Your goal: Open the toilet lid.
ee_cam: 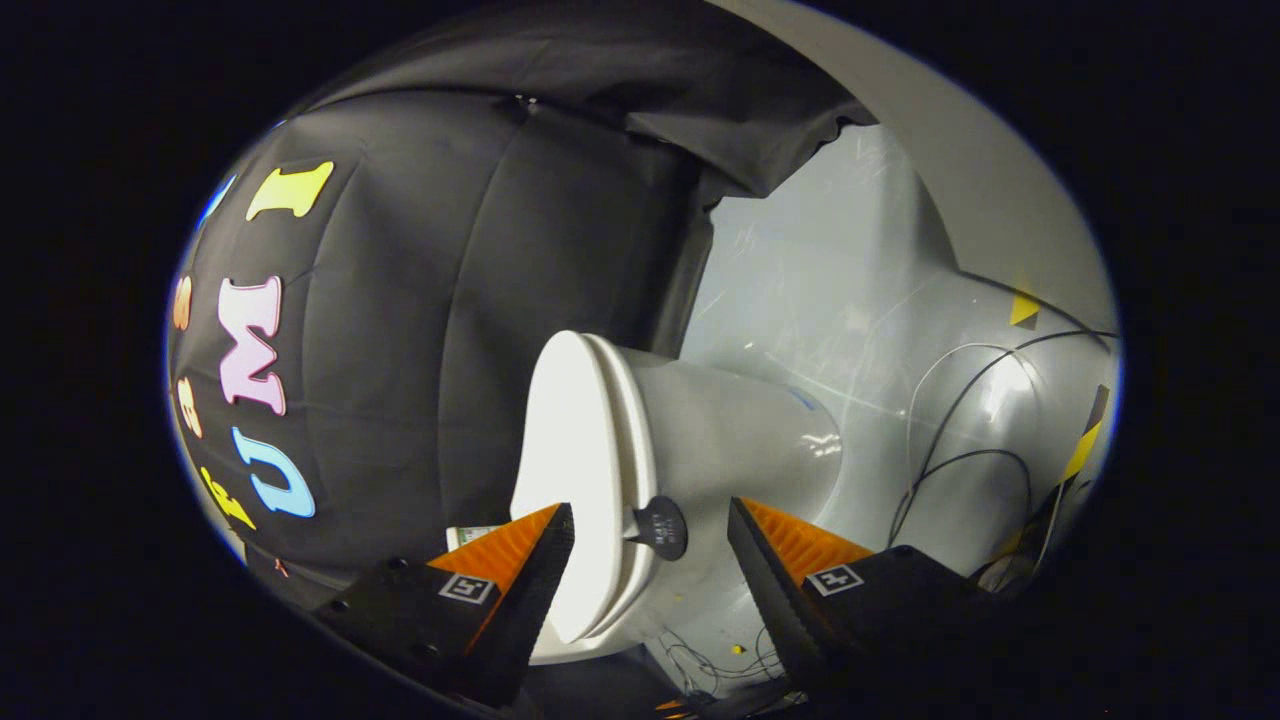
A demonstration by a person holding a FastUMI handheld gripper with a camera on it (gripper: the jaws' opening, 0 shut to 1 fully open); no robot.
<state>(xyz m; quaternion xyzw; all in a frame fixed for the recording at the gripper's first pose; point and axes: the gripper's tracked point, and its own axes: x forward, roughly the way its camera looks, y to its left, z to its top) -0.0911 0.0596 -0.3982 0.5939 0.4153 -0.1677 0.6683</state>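
The view is rolled sideways, so the white toilet appears lying on its side. Its lid rests flat against the seat, shut. A small round black knob sticks out from the lid's front edge. My gripper is open, with the knob between the two fingertips and a gap on each side. One finger is over the lid's top face, the other finger is on the bowl side. Neither finger touches the knob or the lid.
A glossy grey floor lies around the toilet, with thin black cables looping across it and yellow-black tape near its edge. The black cloth wall stands behind the toilet. A pale panel borders the floor.
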